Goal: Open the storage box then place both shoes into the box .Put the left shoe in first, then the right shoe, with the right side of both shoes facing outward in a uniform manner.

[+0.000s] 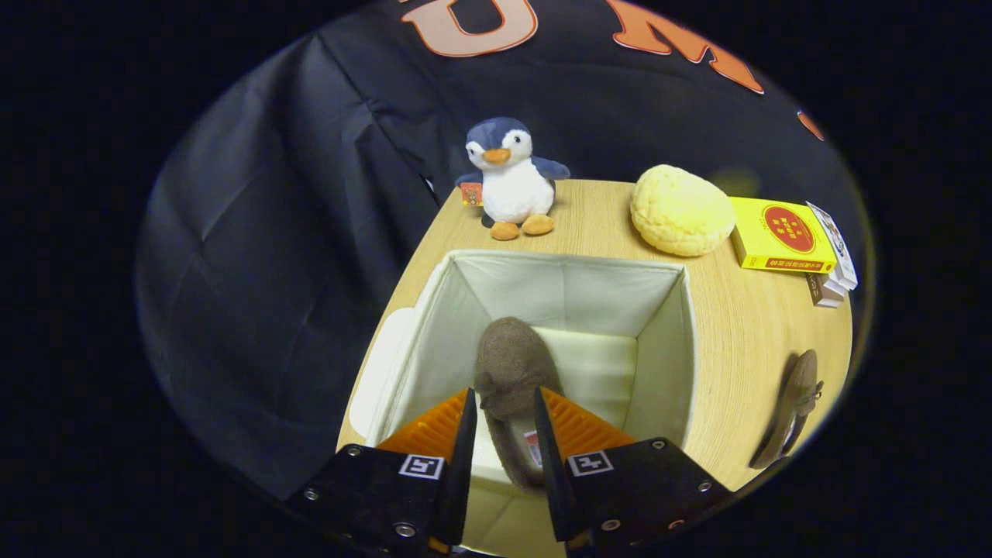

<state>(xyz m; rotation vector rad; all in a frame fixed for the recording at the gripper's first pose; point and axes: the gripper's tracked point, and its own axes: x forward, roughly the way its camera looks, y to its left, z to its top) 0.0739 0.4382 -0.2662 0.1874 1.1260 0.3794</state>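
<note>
Gripper [502, 434] in hand, the person holds it above the open storage box [682, 341], and its two fingers pinch a brown shoe [508, 364] by the sides of its collar — the toe points away from the fingers and hangs down into the cream-lined box, with the lid [380, 372] lying off to the far side against the box's outer wall. From where I stand the shoe looks like a soft felt or suede slipper: light, floppy in the upper, with enough friction in the nap that it should not slide out of ridged pads. The squeeze has narrowed the collar, so I judge the upper gives easily and the sole carries what stiffness there is. Holding it across the opening near the heel seems the sensible place, since the toe then droops clear and can be steered down first. The second shoe [790, 411] lies on its side on the wooden table [744, 325], well apart from the box on the opposite side from the lid — it would likely take the same hold at the collar. Beyond the box sit a plush penguin [511, 178], a yellow bun-shaped cushion [680, 209] and a yellow packet [783, 236].
</note>
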